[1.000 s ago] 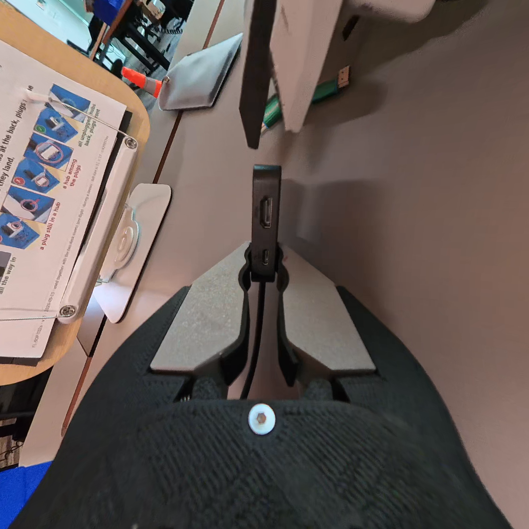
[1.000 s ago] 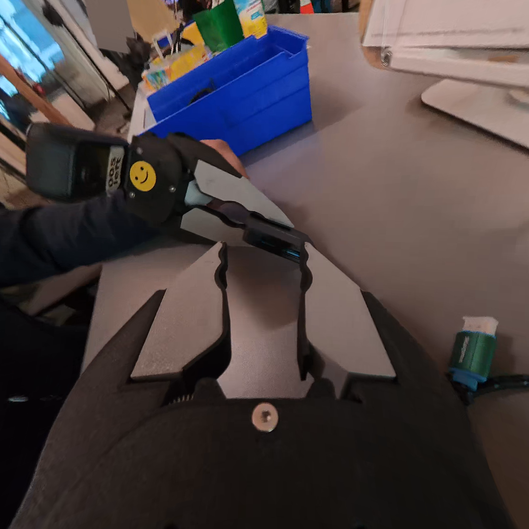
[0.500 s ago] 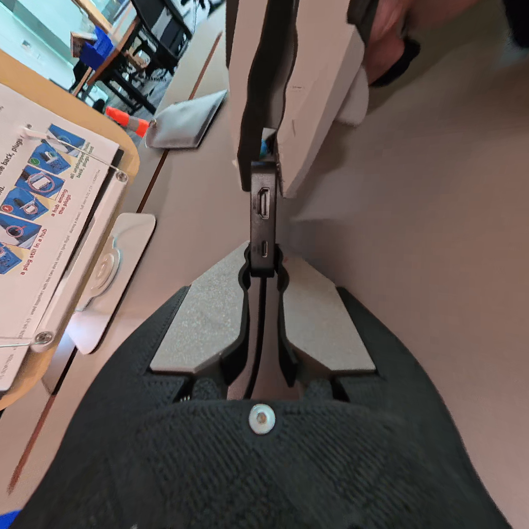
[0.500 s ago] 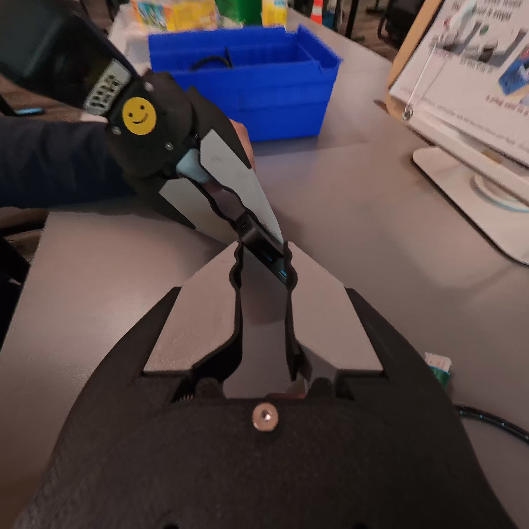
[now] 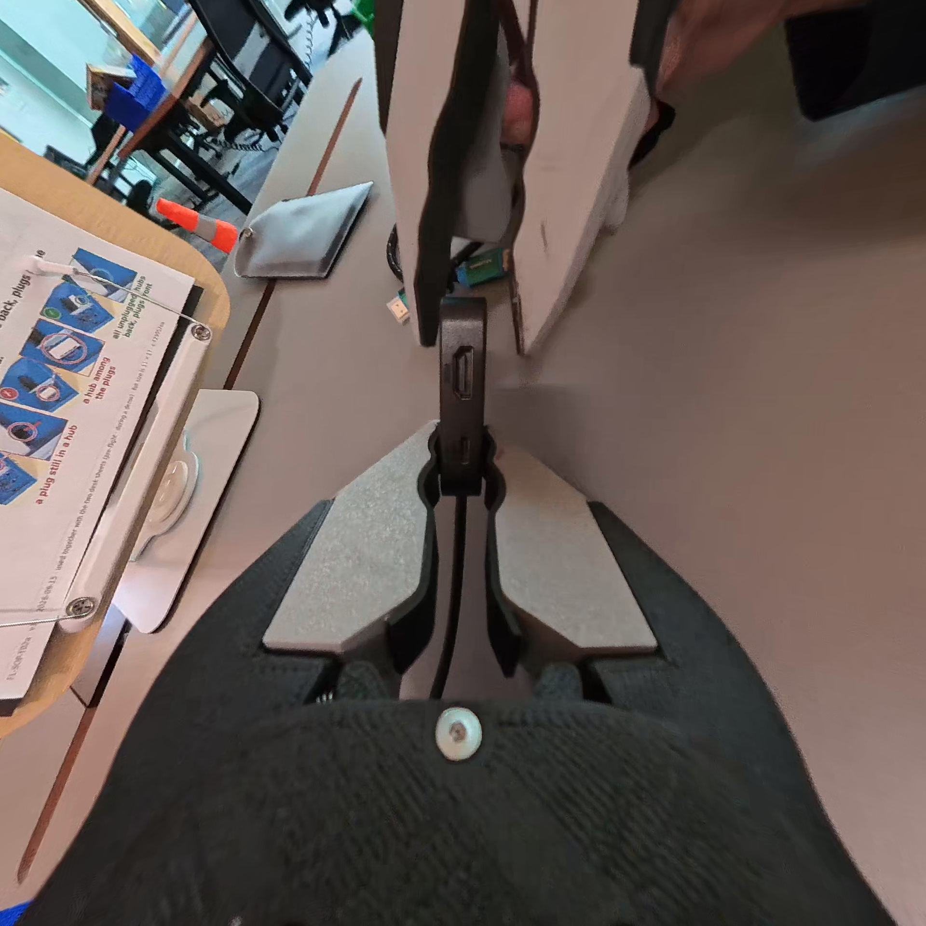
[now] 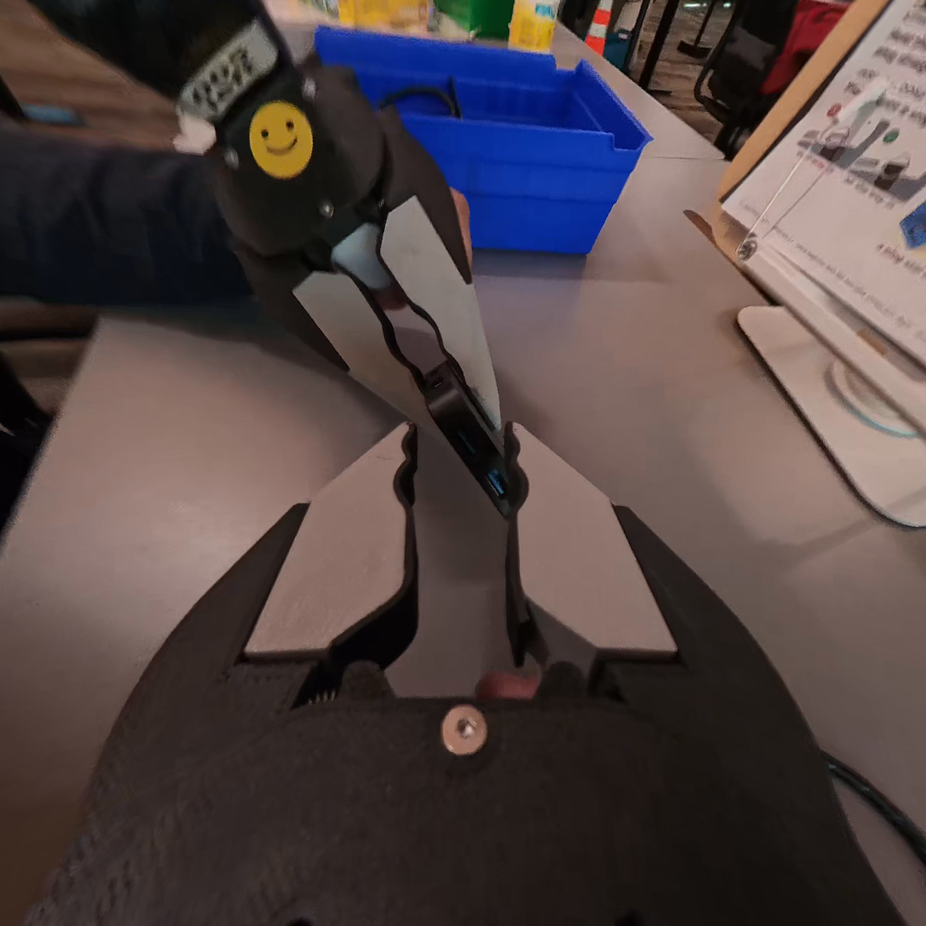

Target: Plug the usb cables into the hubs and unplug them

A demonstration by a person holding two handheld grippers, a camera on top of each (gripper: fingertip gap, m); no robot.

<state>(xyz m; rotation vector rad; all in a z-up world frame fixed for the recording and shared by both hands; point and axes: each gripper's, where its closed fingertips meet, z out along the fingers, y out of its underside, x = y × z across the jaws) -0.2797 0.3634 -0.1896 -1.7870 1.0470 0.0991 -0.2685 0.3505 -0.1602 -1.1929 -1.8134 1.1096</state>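
My left gripper (image 5: 462, 451) is shut on the near end of a slim black hub (image 5: 462, 371), whose thin black cable runs back between the fingers. The hub is held on edge above the grey table (image 5: 726, 501). My right gripper (image 6: 460, 436) is open, and its fingers straddle the hub's far end (image 6: 476, 456). The hub lies slanted in the gap and touches the right finger. The left gripper (image 6: 451, 391) shows in the right wrist view with a yellow smiley sticker. The right gripper (image 5: 473, 345) comes in from the top of the left wrist view.
A blue bin (image 6: 526, 165) with a black cable in it stands behind the left gripper. A printed sheet on a white stand (image 5: 75, 401) is at the left. A green plug (image 5: 483, 263), a grey pouch (image 5: 305, 235) and an orange cone (image 5: 198, 225) lie beyond. My left and right fingertips are right by each other.
The right gripper has moved in over the hub's far end and narrowed its jaws around it. The left gripper has stayed shut on the hub.
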